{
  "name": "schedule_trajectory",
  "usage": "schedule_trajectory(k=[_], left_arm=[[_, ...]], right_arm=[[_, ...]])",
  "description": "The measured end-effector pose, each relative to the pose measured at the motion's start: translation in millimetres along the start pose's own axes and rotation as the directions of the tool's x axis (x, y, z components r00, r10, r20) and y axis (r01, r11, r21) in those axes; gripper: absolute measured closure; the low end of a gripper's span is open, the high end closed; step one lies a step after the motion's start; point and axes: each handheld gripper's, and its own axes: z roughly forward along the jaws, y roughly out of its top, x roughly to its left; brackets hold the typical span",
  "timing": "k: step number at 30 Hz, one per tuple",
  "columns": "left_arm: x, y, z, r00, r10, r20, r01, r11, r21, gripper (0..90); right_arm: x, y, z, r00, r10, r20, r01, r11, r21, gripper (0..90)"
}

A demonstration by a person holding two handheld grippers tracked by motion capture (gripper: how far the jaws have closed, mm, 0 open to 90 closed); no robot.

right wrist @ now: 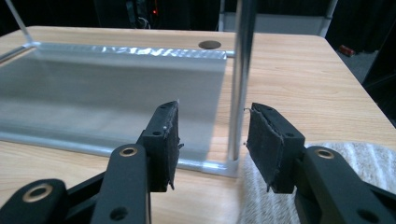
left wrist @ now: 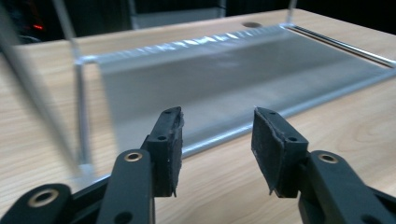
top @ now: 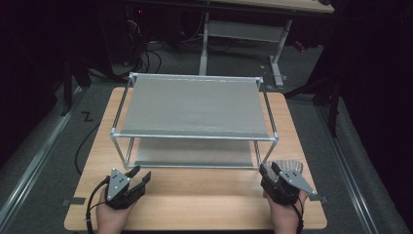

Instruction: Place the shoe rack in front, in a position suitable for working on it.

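Note:
A two-tier metal rack [top: 195, 105] with grey shelves stands in the middle of a wooden table [top: 204, 195]. My left gripper [top: 139, 174] rests near the table's front left corner, open, with nothing between its jaws. In the left gripper view my left gripper [left wrist: 217, 126] points at the rack's lower shelf [left wrist: 233, 70]. My right gripper [top: 269, 169] is at the front right, open and empty, close to the rack's front right post [right wrist: 240, 84]. A light knitted cloth [top: 291, 167] lies under and beside it; in the right gripper view the cloth [right wrist: 355, 163] is at the lower right.
Bare wood runs along the table's front edge between my hands. Beyond the table are a grey floor, cables [top: 146, 58] and a white desk frame [top: 243, 34]. A round hole [right wrist: 209, 45] sits in the tabletop behind the rack.

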Motion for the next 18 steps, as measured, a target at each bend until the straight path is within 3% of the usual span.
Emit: schedule_trajectory(k=[1, 2, 3, 4, 8, 10, 11, 12, 18], left_arm=[[-6.6, -0.6, 6.8, 0.9993, 0.006, 0.038, -0.007, 0.9999, 0.010, 51.1], [-6.6, -0.6, 6.8, 0.9993, 0.006, 0.038, -0.007, 0.9999, 0.010, 50.7], [-12.1, -1.1, 11.4, 0.9980, 0.028, 0.058, -0.029, 0.9994, 0.019, 50.3], [-16.7, -1.5, 14.9, 0.9965, 0.044, 0.071, -0.046, 0.9986, 0.026, 50.3], [-37.9, -5.7, 31.4, 0.9826, 0.109, 0.150, -0.121, 0.9901, 0.072, 48.3], [-40.7, -6.4, 33.5, 0.9792, 0.123, 0.162, -0.137, 0.9873, 0.081, 47.5], [-45.6, -7.5, 36.7, 0.9732, 0.150, 0.175, -0.167, 0.9818, 0.090, 47.2], [-47.3, -7.8, 37.5, 0.9711, 0.161, 0.176, -0.179, 0.9799, 0.089, 47.2], [-42.8, -10.4, 34.3, 0.9707, 0.142, 0.194, -0.160, 0.9835, 0.083, 47.0]], right_arm=[[6.8, 0.0, -5.1, 0.9999, -0.014, -0.007, 0.014, 1.000, -0.014, 52.8], [6.8, 0.0, -5.1, 0.9999, -0.014, -0.007, 0.014, 1.000, -0.014, 52.8], [16.1, -1.2, -6.8, 0.9984, -0.051, -0.024, 0.051, 0.999, -0.014, 52.2], [16.1, -1.2, -6.8, 0.9984, -0.051, -0.024, 0.051, 0.999, -0.014, 52.2], [41.1, -13.2, 5.1, 0.9832, -0.125, -0.133, 0.130, 0.991, 0.024, 50.2], [46.0, -16.4, 8.1, 0.9795, -0.135, -0.149, 0.143, 0.989, 0.041, 49.8], [49.1, -18.3, 9.8, 0.9762, -0.144, -0.162, 0.154, 0.987, 0.050, 49.5], [53.8, -20.5, 12.0, 0.9720, -0.159, -0.173, 0.171, 0.984, 0.057, 49.1], [55.1, -20.5, 17.8, 0.9736, -0.138, -0.182, 0.153, 0.986, 0.071, 48.3]])
